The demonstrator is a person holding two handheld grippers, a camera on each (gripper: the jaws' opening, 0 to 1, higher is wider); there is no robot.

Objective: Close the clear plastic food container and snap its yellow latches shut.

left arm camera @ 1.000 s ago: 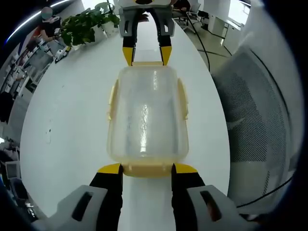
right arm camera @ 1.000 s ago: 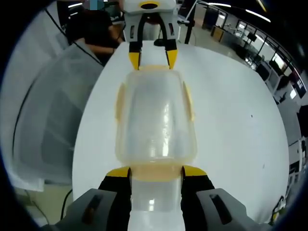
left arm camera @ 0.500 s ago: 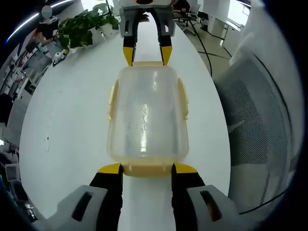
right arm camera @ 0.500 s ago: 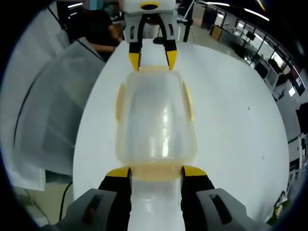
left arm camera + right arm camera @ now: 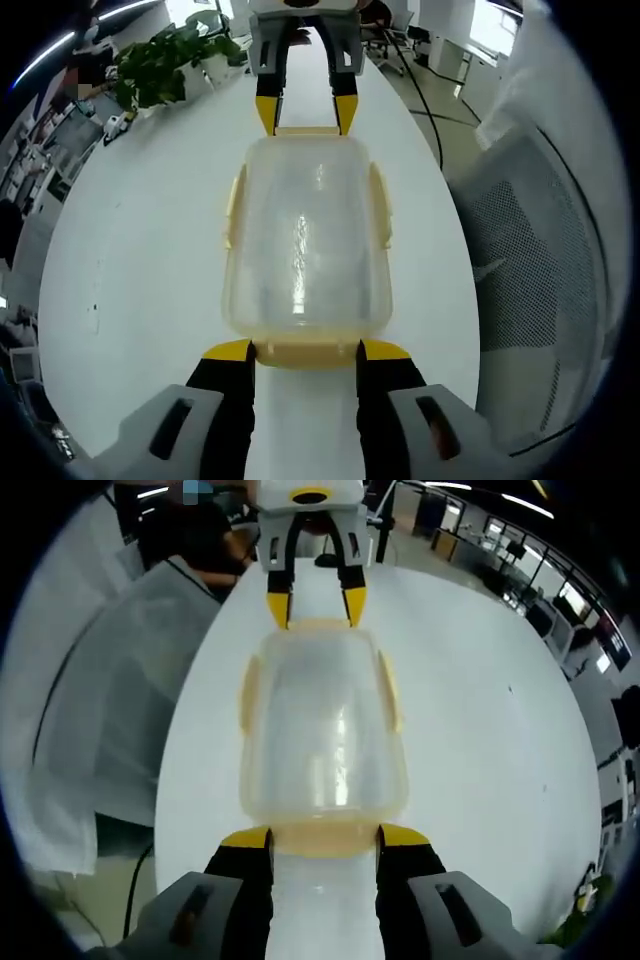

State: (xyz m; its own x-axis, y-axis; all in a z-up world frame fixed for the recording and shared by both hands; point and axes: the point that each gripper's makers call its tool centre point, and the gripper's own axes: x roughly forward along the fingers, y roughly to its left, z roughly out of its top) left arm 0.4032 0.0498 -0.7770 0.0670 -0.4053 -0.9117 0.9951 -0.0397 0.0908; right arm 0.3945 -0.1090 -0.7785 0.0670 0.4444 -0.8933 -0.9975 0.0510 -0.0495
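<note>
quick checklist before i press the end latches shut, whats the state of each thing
1. Lid on the container: looks seated, ok.
2. Left gripper at the near end latch: jaws open either side of it, ok.
3. Right gripper at the opposite end latch: jaws open, straddling it, ok.
4. Side latches: look folded against the walls; whether they are snapped, cannot tell.
5. End latches snapped: cannot tell.
6. Container flat on the table: ok.

opposed close views, shared container (image 5: 305, 240)
</note>
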